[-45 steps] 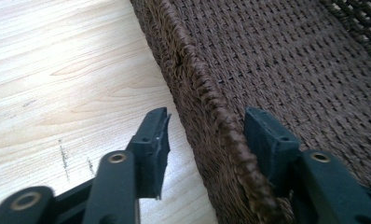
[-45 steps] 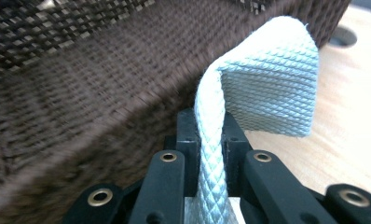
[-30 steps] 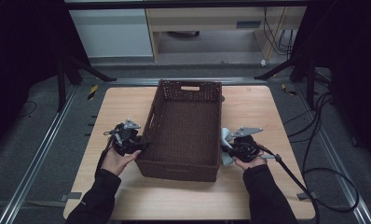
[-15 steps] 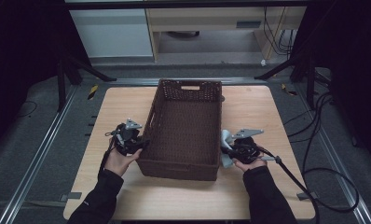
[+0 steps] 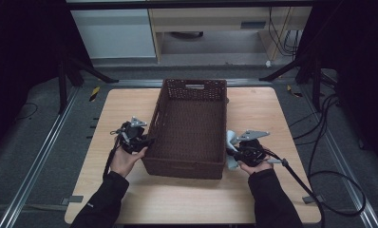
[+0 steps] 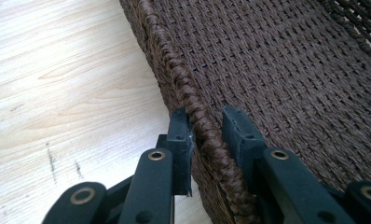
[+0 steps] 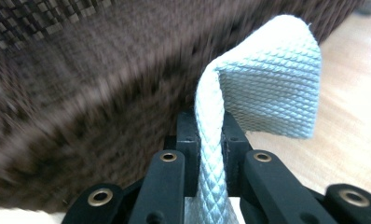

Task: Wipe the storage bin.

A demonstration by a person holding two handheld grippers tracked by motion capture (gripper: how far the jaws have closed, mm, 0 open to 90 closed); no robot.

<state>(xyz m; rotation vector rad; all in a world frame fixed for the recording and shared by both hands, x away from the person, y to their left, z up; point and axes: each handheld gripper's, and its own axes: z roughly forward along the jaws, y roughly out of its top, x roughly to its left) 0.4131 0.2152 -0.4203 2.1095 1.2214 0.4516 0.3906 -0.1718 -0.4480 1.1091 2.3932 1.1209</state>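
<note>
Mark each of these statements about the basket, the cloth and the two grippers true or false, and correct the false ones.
1. The left gripper has its jaws astride the woven basket's left rim. True.
2. The right gripper holds nothing. False: it is shut on a folded pale cloth.
3. The basket stands on a wooden table. True.
4. The cloth lies inside the basket. False: it is held outside the basket's right wall.
5. The basket is full of items. False: its woven bottom shows bare in the high view.
</note>
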